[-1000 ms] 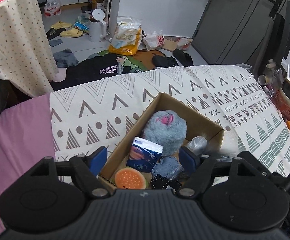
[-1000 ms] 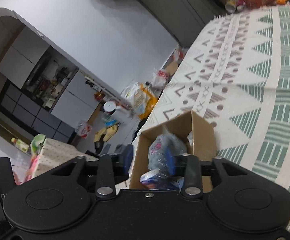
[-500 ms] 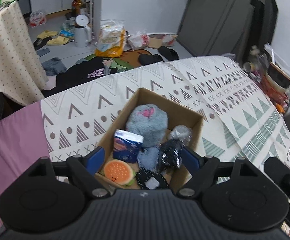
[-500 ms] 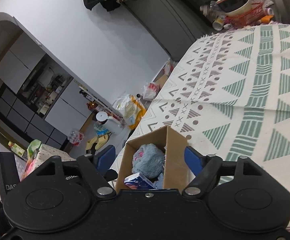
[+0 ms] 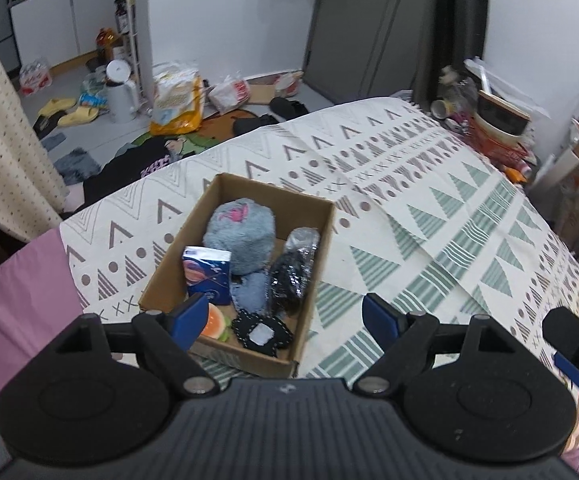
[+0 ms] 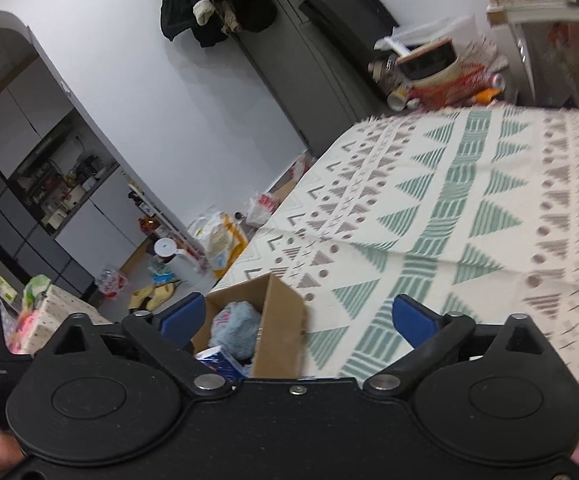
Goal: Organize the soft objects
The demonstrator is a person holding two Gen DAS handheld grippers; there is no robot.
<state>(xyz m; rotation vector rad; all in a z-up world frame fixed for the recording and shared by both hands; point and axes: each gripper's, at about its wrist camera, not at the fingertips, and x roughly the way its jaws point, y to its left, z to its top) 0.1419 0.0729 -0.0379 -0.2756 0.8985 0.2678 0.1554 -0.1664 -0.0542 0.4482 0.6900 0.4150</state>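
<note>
between the left jaws: cardboard box [image 5: 245,276] on patterned cloth [image 5: 429,216], jaws wide apart, empty
left gripper [image 5: 285,320]: left pad covers part of orange toy [image 5: 217,322]
box contents: grey plush [image 5: 241,236], blue packet [image 5: 206,274], black bagged item [image 5: 291,276]
right gripper [image 6: 297,320]: jaws apart, empty; box [image 6: 277,328] near left pad, contents mostly hidden
</note>
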